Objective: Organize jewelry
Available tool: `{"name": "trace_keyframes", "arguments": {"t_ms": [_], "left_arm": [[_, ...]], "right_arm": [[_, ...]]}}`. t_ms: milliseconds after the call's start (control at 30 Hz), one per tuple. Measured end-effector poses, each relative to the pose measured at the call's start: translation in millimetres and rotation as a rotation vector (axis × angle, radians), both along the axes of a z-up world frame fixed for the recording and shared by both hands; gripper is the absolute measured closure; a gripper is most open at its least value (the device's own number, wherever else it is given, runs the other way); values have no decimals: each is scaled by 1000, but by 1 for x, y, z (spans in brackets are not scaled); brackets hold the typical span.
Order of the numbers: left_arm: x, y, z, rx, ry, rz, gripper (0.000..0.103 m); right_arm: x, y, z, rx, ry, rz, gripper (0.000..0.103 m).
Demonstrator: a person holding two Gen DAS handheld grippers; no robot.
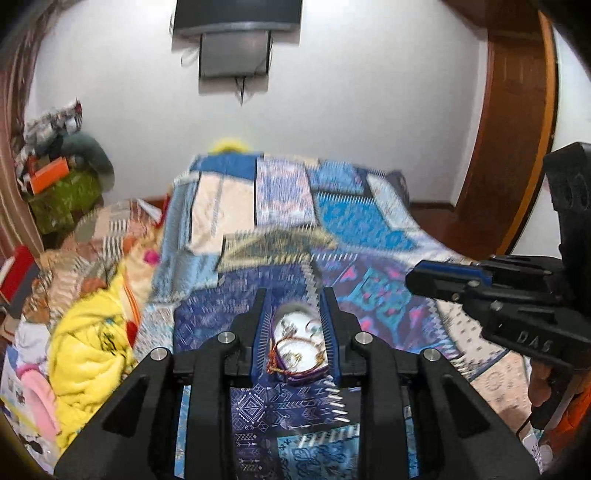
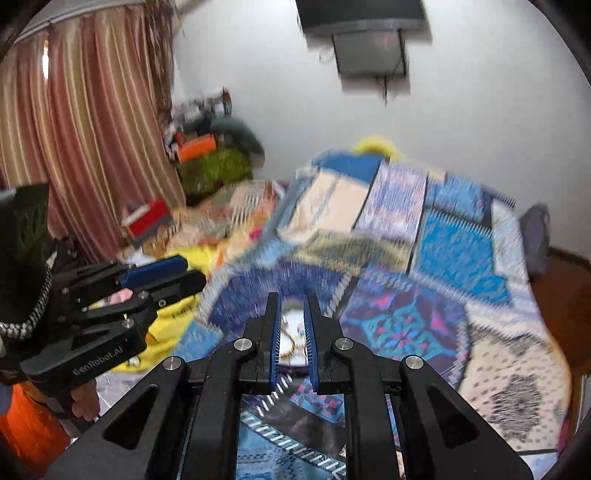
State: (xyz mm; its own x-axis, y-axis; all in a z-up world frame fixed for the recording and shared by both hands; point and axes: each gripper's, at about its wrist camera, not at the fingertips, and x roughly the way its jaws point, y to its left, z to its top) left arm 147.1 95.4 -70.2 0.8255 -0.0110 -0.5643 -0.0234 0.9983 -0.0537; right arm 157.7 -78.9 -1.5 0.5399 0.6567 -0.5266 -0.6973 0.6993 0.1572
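A white plate (image 1: 297, 341) with a purple rim lies on the patterned bedspread (image 1: 369, 229) and holds tangled jewelry: gold chains and a reddish cord bracelet (image 1: 291, 338). My left gripper (image 1: 295, 301) hovers over it with the jaws apart, the plate showing between the blue pads. My right gripper (image 2: 293, 302) also hovers over the plate (image 2: 293, 343), jaws narrowly apart and empty, with a gold chain (image 2: 290, 345) seen in the gap. Each gripper shows in the other's view: the right one (image 1: 443, 278), the left one (image 2: 162, 275). Both views are motion-blurred.
A yellow blanket (image 1: 88, 354) and mixed clothes lie left of the bedspread. A red box (image 2: 147, 218), an orange box (image 2: 195, 147) and a green bundle sit by the striped curtain (image 2: 81, 122). A wall-mounted TV (image 1: 236, 33) hangs above. A wooden door frame (image 1: 517, 129) stands right.
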Motion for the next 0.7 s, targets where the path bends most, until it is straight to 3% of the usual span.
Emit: {"name": "trace_keyframes", "arguments": {"t_ms": [267,333,400,533,600,700], "left_arm": [[-87,-30,79,64,-260,6,76],[-109,-36,91,92,-319,26,69],[-134,-43,101,127,-386,56,57],[-175,-53,114,146,-469,86,47],[-184,-54,117,142,-485,91,36],[-200,-55,120,142,-511,118,14]], "right_arm": [[-79,-39,69,147,-220,-63,89],[-102,-45,79,173,-280,-83,78],[-119,-49,85,187,-333,-112,57],[-148,-54,92,205,-425,-187,38],[-154,-55,93,213,-447,-221,24],[-154,-55,93,216,-462,-247,19]]}}
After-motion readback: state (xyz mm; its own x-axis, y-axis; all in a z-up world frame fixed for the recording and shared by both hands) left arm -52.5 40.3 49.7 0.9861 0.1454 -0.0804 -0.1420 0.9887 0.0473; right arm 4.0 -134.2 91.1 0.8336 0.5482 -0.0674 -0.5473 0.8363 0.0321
